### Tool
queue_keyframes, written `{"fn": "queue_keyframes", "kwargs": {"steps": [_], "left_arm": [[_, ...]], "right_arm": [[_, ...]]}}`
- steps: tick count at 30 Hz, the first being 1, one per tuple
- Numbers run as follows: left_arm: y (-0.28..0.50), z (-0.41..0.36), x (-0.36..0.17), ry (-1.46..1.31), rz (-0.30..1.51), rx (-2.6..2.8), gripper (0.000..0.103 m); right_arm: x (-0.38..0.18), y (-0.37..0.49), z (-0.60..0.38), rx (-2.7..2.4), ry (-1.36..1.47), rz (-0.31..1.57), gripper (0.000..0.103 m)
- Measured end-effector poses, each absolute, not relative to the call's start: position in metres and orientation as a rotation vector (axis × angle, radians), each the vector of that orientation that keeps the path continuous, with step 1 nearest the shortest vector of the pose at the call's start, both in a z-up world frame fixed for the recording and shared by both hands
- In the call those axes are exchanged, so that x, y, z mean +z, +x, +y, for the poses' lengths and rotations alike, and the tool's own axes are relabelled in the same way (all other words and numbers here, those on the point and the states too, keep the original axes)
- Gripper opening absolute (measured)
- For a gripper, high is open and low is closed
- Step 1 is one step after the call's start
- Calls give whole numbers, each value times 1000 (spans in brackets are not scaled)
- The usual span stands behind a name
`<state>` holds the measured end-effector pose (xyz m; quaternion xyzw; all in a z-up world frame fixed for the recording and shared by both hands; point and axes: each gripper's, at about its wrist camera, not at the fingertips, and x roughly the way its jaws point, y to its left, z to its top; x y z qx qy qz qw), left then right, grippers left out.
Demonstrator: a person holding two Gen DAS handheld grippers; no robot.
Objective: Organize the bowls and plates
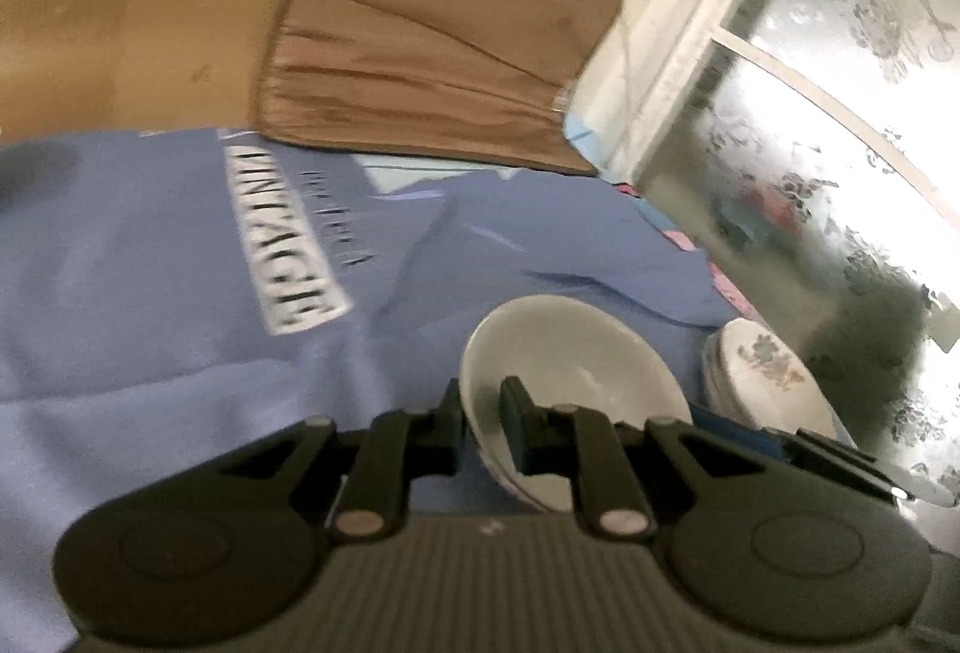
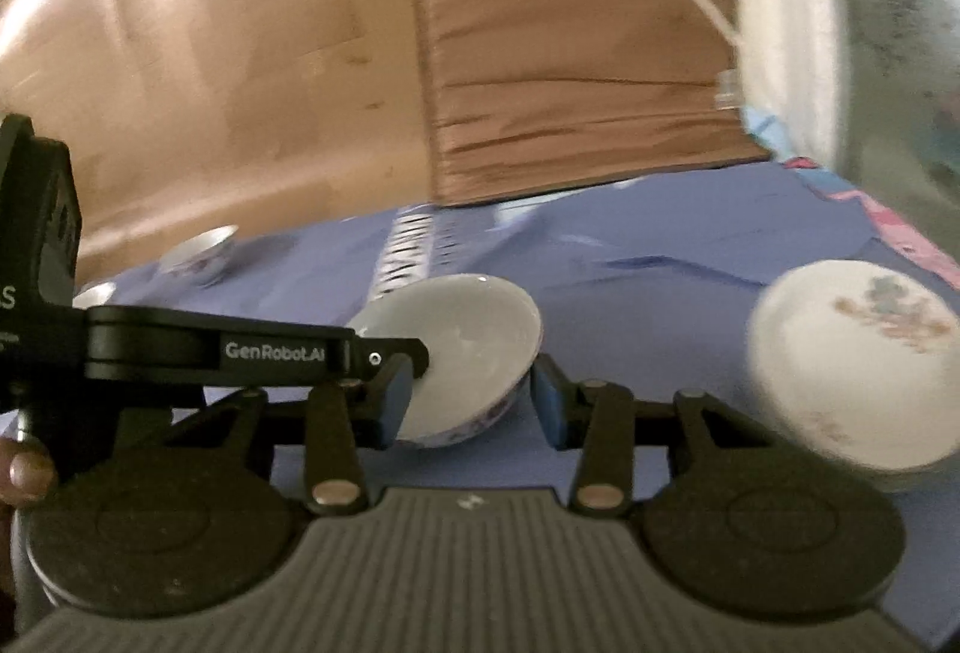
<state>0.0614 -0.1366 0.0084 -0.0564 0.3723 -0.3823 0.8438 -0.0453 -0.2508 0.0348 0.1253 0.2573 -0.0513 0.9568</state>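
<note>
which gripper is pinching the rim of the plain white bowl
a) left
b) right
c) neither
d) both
a) The left gripper is shut on the white bowl, one finger inside the rim and one outside; the right gripper's pads stand apart from the bowl.

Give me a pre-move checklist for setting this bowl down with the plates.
1. Left gripper clamped on the bowl's rim: ok.
2. Bowl held level: not ok, it is tilted.
3. Right gripper out of the way: not ok, its fingers flank the bowl, no firm contact seen.
4. Stack of floral plates free on top: ok.
5. Blue cloth flat: not ok, wrinkled.
6. Small bowl clear of the path: ok, far back.
</note>
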Motion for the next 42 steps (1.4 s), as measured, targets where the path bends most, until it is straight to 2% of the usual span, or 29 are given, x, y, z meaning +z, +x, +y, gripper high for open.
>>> {"fn": "queue_keyframes", "kwargs": {"steps": [3, 5, 8, 9, 17, 19, 22, 24, 27, 29, 32, 37, 42], "left_arm": [[62, -156, 8, -84, 779, -794, 13], [59, -159, 11, -68, 761, -784, 18], [55, -148, 18, -76, 720, -767, 33], [53, -142, 21, -81, 706, -758, 33], [47, -60, 26, -81, 628, -630, 33], [48, -36, 22, -63, 626, -554, 33], [55, 2, 16, -28, 639, -417, 33], [60, 25, 13, -10, 639, -349, 33], [67, 54, 11, 2, 638, -249, 33], [70, 72, 8, -21, 635, -201, 33], [74, 91, 5, -123, 651, -200, 33], [75, 97, 6, -153, 642, -203, 33], [79, 106, 4, -212, 661, -204, 33]], "right_arm": [[32, -43, -265, -152, 283, 528, 51], [29, -43, -270, -173, 302, 529, 55], [31, -49, -267, -206, 282, 488, 69], [33, -51, -266, -214, 276, 470, 75], [58, -73, -237, -164, 218, 298, 75], [61, -70, -225, -103, 205, 307, 72], [60, -53, -206, 7, 200, 381, 54], [56, -37, -192, 78, 225, 464, 38], [43, -2, -174, 158, 283, 645, 26], [31, 22, -162, 202, 321, 767, 24], [33, 44, -144, 209, 322, 817, 24], [58, 87, -125, 231, 385, 792, 25], [53, 147, -108, 189, 497, 799, 27]]}}
